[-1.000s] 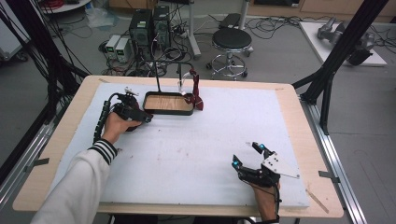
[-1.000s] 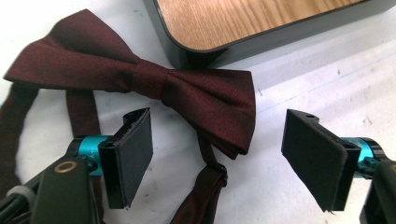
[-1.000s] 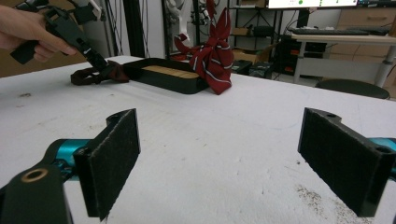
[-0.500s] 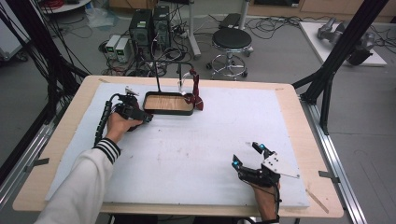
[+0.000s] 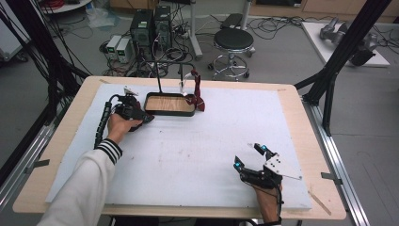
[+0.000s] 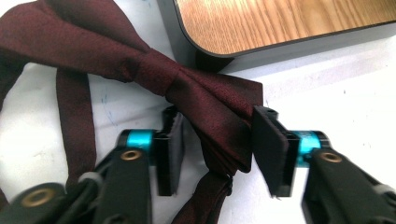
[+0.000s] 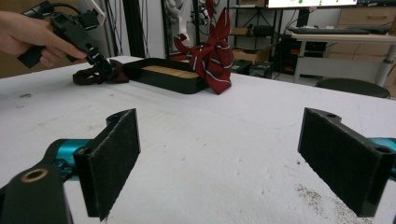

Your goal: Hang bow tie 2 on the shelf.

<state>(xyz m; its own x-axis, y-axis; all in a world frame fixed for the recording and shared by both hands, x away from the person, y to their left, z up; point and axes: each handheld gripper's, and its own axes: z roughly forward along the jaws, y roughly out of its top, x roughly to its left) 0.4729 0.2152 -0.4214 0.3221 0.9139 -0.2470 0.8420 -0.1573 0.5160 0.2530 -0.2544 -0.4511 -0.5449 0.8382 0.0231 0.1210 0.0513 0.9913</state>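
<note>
Left hand-held gripper: jaws part-open astride a dark maroon bow tie, pads not yet pressed on it; tie lies on the desk touching the wood-bottomed black tray's near-left corner. Right hand-held gripper: jaws wide, empty, low over the desk, well apart from the tray. A striped red tie leans at the tray's far end

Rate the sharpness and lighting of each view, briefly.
High view: even, soft light, slightly grainy, the left gripper small by the tray. Left gripper view: the dark red bow tie is sharp, its weave visible, while the jaw bases at the bottom edge are blurred. Right gripper view: near pads soft, background racks hazy.
</note>
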